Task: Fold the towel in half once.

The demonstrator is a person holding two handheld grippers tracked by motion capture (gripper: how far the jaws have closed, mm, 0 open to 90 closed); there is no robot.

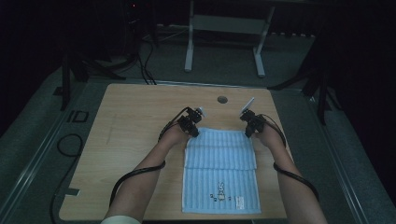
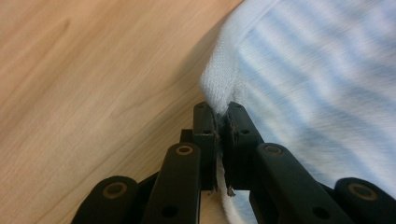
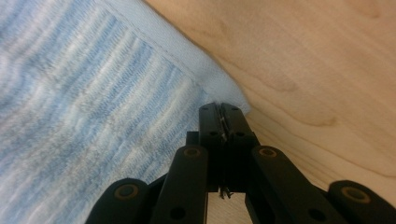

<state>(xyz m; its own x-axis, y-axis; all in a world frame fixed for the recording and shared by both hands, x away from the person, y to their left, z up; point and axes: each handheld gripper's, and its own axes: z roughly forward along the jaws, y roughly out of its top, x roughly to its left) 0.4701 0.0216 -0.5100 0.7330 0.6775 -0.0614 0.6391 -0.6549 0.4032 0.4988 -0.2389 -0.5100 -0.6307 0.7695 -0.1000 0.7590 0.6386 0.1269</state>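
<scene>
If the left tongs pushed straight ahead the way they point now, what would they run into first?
The left tongs are shut on the blue towel at its corner, so they would push into its bunched white hem; beyond that, probably the wooden table.

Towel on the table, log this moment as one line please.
left gripper: shut on towel far-left corner | right gripper: shut on far-right corner | towel: partly folded, on table
</scene>
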